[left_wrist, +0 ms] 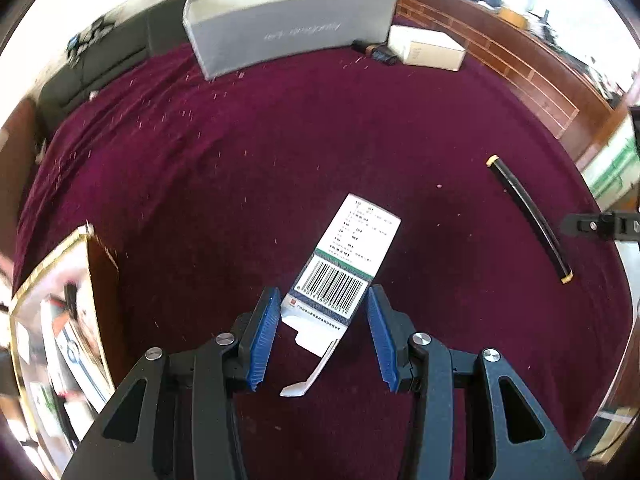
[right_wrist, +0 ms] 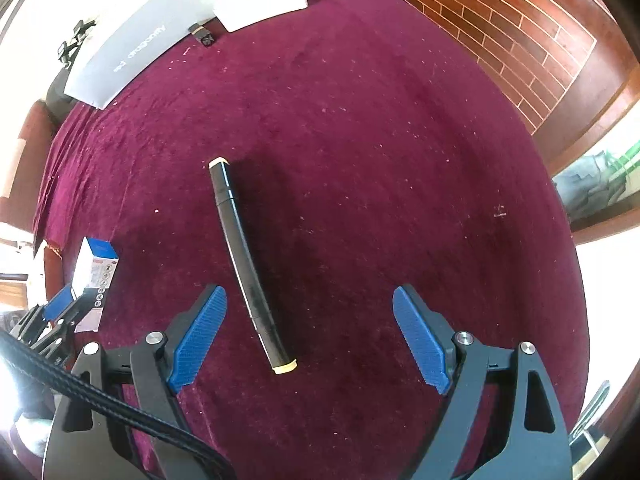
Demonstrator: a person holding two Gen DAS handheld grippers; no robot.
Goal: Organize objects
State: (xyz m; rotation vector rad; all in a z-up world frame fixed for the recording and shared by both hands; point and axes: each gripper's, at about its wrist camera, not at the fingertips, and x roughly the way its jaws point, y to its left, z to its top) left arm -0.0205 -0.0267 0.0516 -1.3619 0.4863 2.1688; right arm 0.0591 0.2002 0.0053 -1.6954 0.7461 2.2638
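Observation:
A small white carton with a barcode (left_wrist: 346, 258) lies on the dark red cloth (left_wrist: 280, 140), its flap open toward me. My left gripper (left_wrist: 322, 300) is open, its blue pads on either side of the carton's near end, not closed on it. A long black marker with cream ends (right_wrist: 250, 268) lies on the cloth; it also shows in the left wrist view (left_wrist: 530, 220). My right gripper (right_wrist: 310, 300) is open wide just behind the marker's near end. The carton (right_wrist: 94, 272) and left gripper (right_wrist: 64, 304) show at the left of the right wrist view.
A long grey box (left_wrist: 288, 36) and a white box (left_wrist: 428, 48) stand at the far edge, with a small dark object (left_wrist: 378, 52) between them. A gold-rimmed open box (left_wrist: 60, 340) holding several items sits at left. A brick-pattern wall (right_wrist: 500, 32) is at right.

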